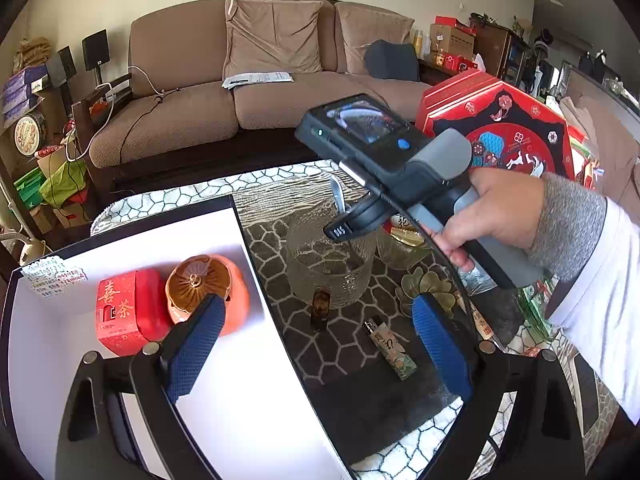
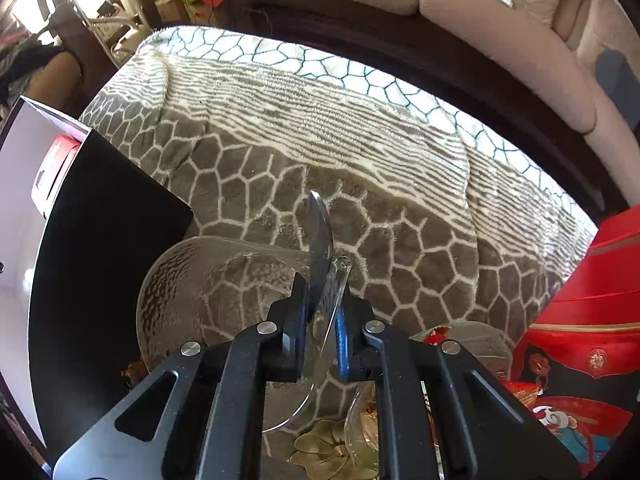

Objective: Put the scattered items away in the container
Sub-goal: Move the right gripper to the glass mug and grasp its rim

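My left gripper (image 1: 316,344) is open and empty, low over the edge of a black box with a white inside (image 1: 224,368). In the box lie a red tea packet (image 1: 120,312) and an orange jar with a brown lid (image 1: 208,292). My right gripper (image 2: 322,312) is shut on the rim of a textured glass pitcher (image 2: 208,292), with a metal spoon (image 2: 320,236) standing between its fingers. In the left wrist view the pitcher (image 1: 328,264) stands on the blanket beyond the box, with the right gripper (image 1: 352,224) at its rim. A lighter (image 1: 390,348) lies between my left fingers.
A green flower-shaped dish (image 1: 430,288) and a glass bowl with packets (image 1: 400,244) sit right of the pitcher. A red octagonal gift box (image 1: 500,128) stands at the right. A patterned blanket (image 2: 360,152) covers the table; a beige sofa (image 1: 240,80) is behind.
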